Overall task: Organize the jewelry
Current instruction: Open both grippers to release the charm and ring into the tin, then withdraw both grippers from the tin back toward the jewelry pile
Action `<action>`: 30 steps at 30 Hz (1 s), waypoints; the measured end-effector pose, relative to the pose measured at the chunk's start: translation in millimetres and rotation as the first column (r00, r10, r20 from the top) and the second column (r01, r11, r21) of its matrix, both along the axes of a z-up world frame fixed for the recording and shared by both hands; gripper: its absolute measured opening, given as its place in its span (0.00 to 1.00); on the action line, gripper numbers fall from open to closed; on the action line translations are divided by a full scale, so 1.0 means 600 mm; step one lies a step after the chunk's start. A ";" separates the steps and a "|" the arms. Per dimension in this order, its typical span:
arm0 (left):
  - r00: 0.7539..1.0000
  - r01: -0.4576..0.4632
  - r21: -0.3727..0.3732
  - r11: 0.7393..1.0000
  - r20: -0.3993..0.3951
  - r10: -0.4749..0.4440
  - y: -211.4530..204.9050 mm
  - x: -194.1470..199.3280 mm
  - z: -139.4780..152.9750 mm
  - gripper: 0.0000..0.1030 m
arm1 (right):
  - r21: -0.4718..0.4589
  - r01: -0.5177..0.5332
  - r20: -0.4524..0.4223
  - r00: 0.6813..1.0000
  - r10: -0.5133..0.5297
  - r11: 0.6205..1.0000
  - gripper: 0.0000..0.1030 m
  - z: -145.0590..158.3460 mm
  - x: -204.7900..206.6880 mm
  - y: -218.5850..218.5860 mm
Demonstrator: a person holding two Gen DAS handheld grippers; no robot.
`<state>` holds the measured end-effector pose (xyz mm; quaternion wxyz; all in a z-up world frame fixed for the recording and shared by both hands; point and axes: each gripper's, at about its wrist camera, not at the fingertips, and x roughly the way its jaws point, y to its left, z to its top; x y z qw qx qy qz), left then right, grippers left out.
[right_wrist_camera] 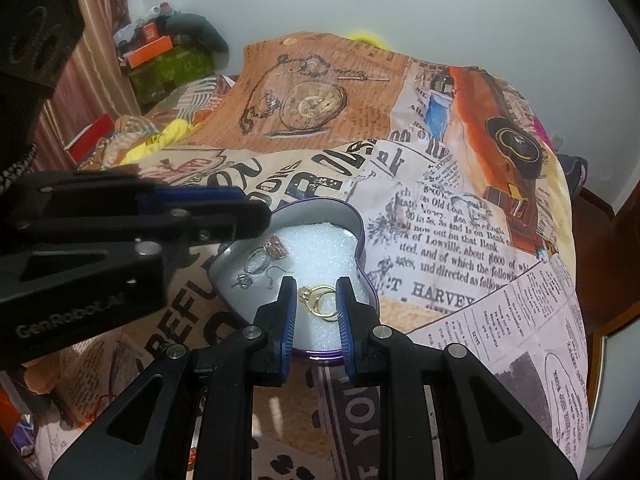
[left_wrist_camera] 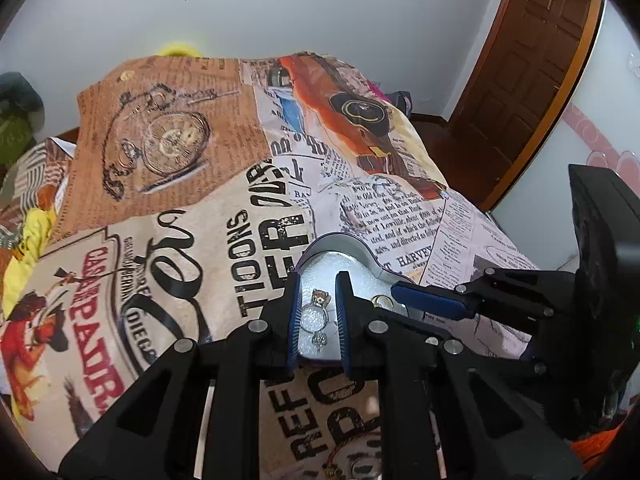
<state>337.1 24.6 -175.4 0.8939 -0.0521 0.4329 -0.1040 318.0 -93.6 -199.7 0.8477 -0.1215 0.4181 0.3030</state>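
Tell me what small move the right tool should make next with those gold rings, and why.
Probably lower the right tool a little and close on the gold rings. Its fingers are open and already frame the rings, which lie loose on the white foam in the heart-shaped tin. The left tool frames the silver ring, apart from them.

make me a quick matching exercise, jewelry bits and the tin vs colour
Things:
1. rings framed by the right gripper
2. ring framed by the left gripper
3. tin outer rim
4. foam pad in the tin

Colours:
a. white
b. gold
c. purple
d. silver

Pairs: 1-b, 2-d, 3-c, 4-a
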 end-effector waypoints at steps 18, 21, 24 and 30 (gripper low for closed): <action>0.996 -0.046 0.050 0.998 0.085 0.041 0.023 -0.108 0.088 0.26 | 0.020 0.019 0.071 0.997 -0.020 1.000 0.25 0.084 -0.057 -0.017; 0.994 -0.055 0.060 0.997 0.100 0.049 0.025 -0.134 0.099 0.33 | 0.035 0.026 0.090 0.996 -0.029 0.999 0.42 0.103 -0.077 -0.024; 0.994 -0.059 0.068 0.996 0.099 0.052 0.027 -0.160 0.104 0.34 | 0.054 0.030 0.112 0.993 -0.036 0.998 0.44 0.119 -0.096 -0.033; 0.995 -0.060 0.087 0.994 0.081 0.053 0.029 -0.211 0.093 0.38 | 0.062 0.038 0.122 0.991 -0.046 0.997 0.43 0.131 -0.137 -0.044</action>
